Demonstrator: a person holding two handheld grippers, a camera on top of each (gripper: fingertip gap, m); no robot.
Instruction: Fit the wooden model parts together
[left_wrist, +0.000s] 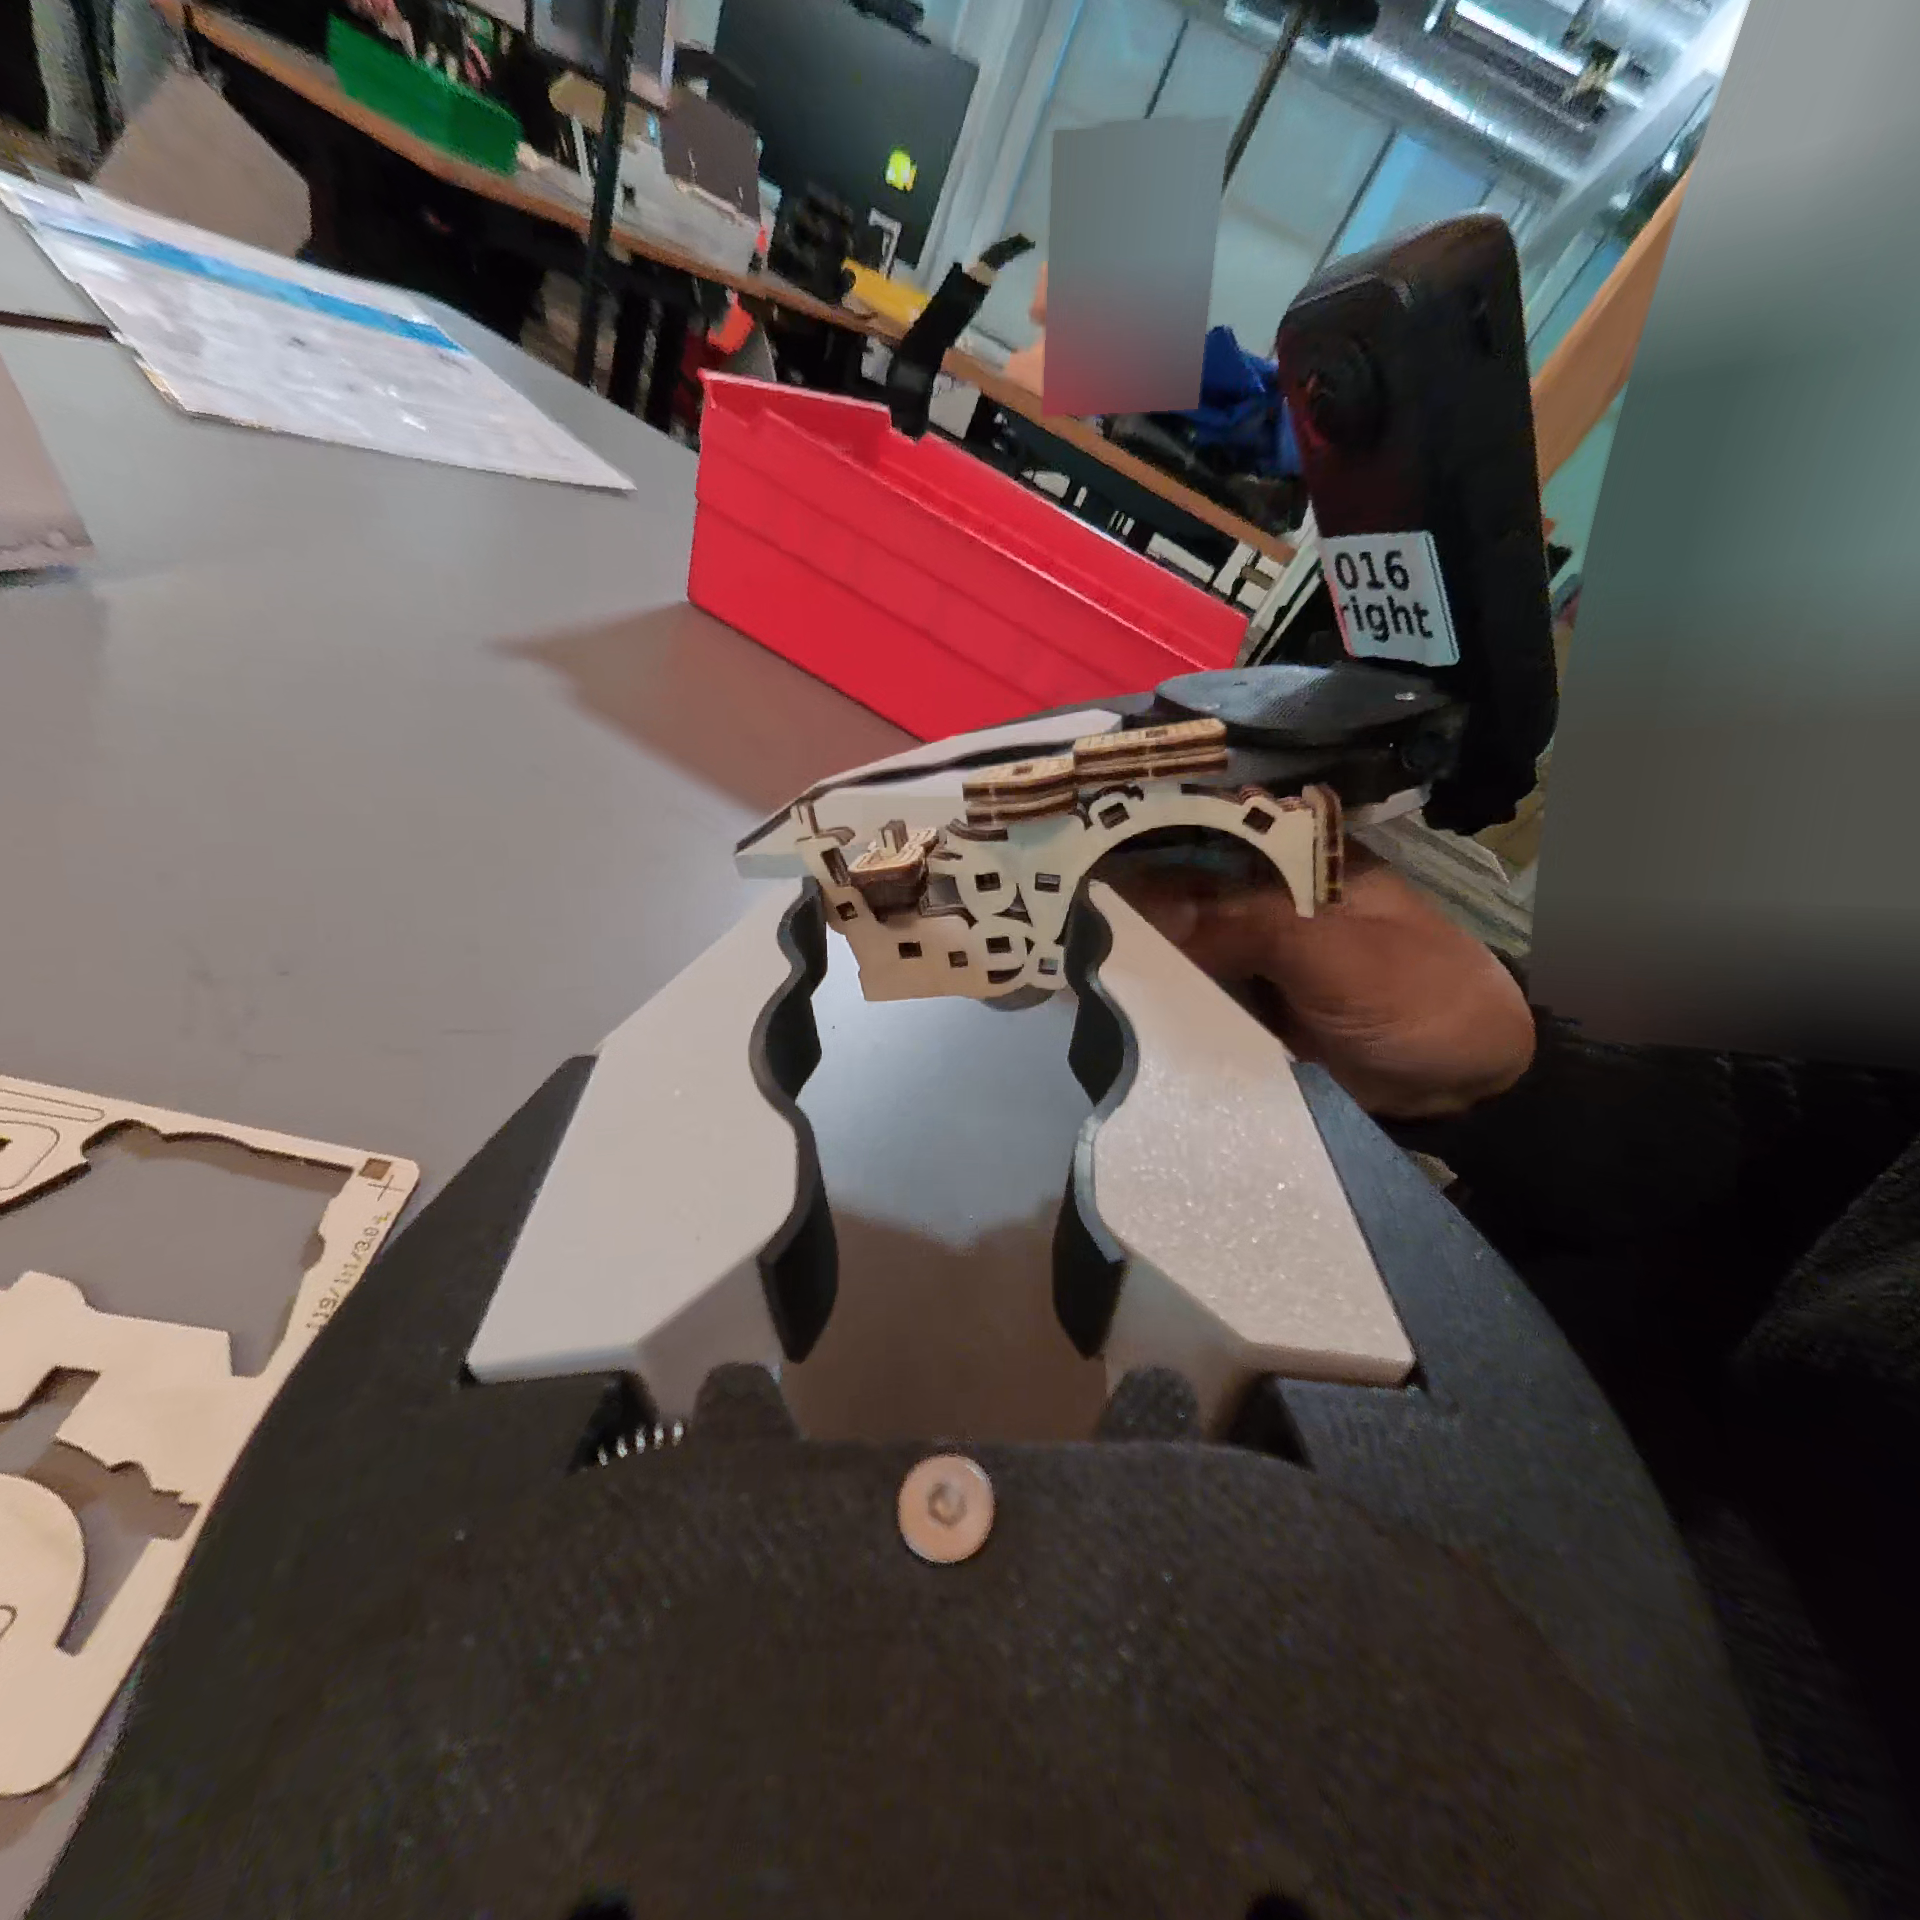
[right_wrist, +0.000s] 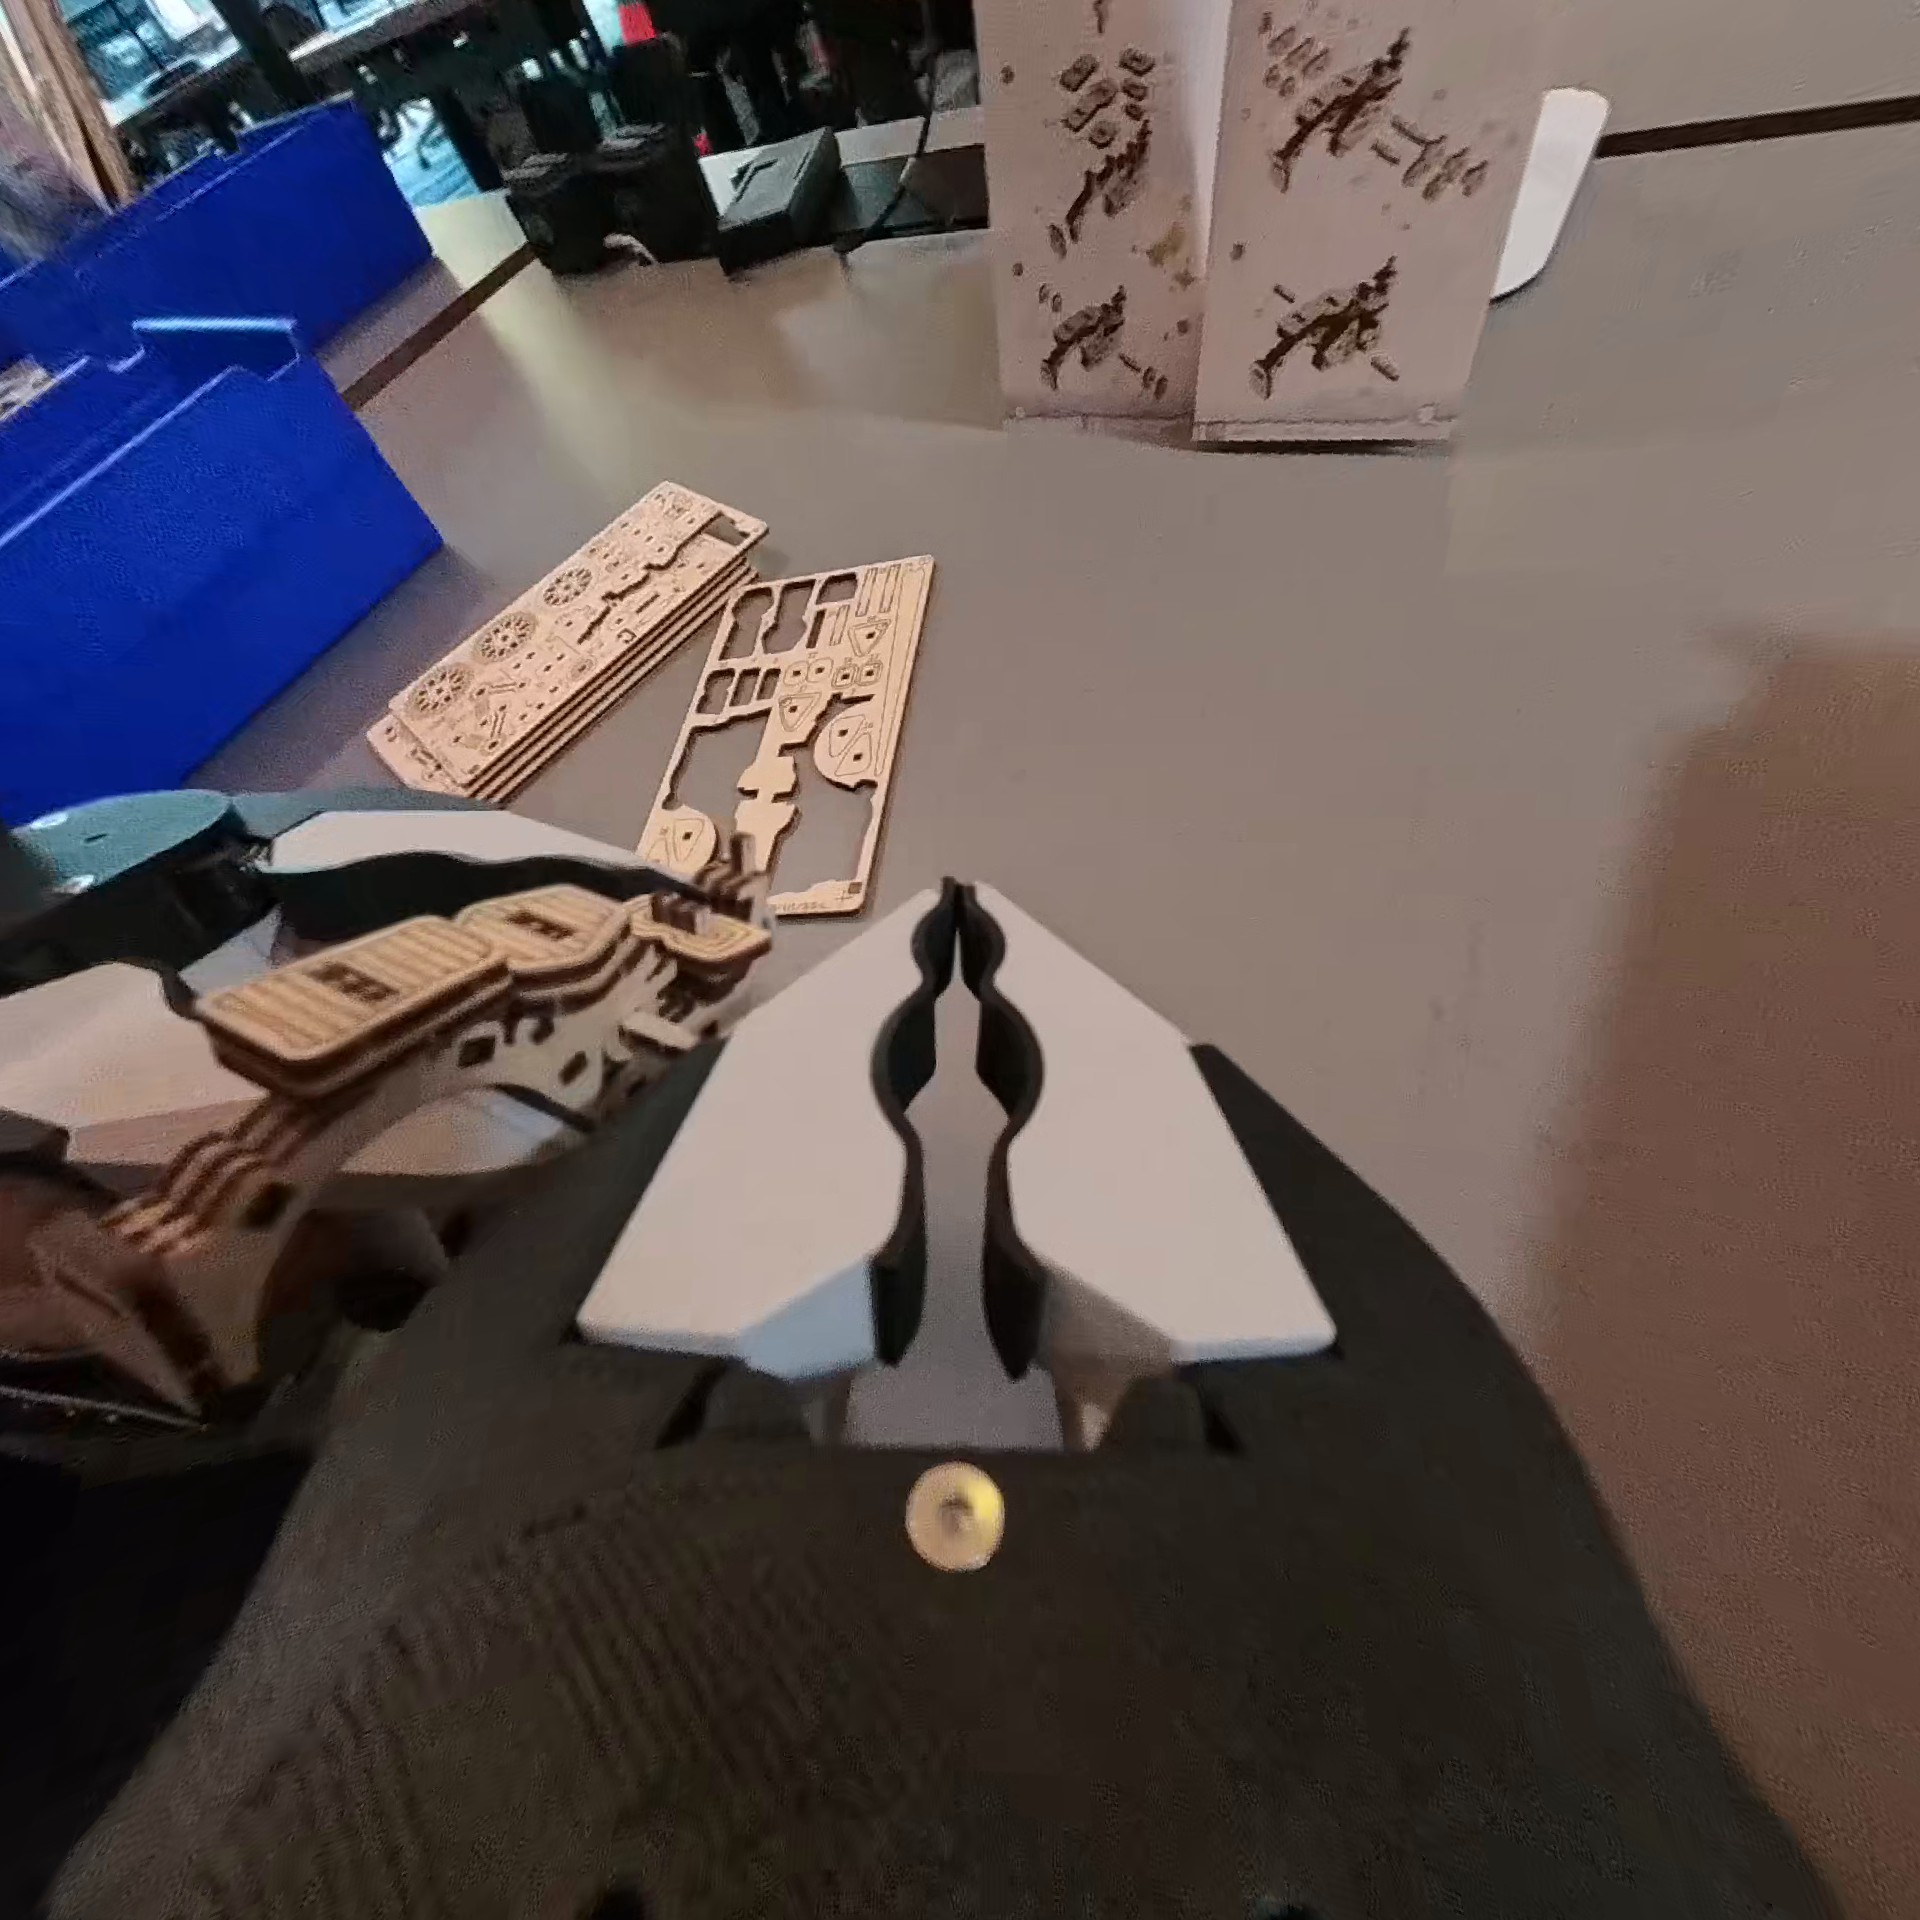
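black textured plastic of our left claw (left_wrist: 940, 966) fills the near part of the left wrist view, its two pale grey fingers (left_wrist: 665, 1143) with wavy black inner pads clamped on the lower end of the wooden model (left_wrist: 997, 883) at twelve o'clock. the model hangs clear above the grey desk (left_wrist: 312, 727), a layered plywood assembly with an open arch, small square slots and stacked ribbed plates on top.

our right claw (right_wrist: 958, 904) sits with its tips pressed together and nothing between them; in its own view the model (right_wrist: 436, 1029) lies at nine o'clock, just beside the claw's body. from the left wrist view that claw runs along the model's far side, but we cannot tell whether they touch.

we judge the model light and stiff yet fragile: thin laser-cut ply, burnt brown edges, narrow bridges around the cut-outs that could snap under a twist. the solid lower block and the stacked plates look like the safest places to hold, not the thin arch.

flat part sheets (right_wrist: 790, 727) and a stack of sheets (right_wrist: 561, 675) lie on the desk near eleven o'clock, a blue bin (right_wrist: 187, 582) at ten. a red bin (left_wrist: 935, 582) stands at twelve o'clock in the left wrist view, with one cut-out sheet (left_wrist: 156, 1299) at eight.
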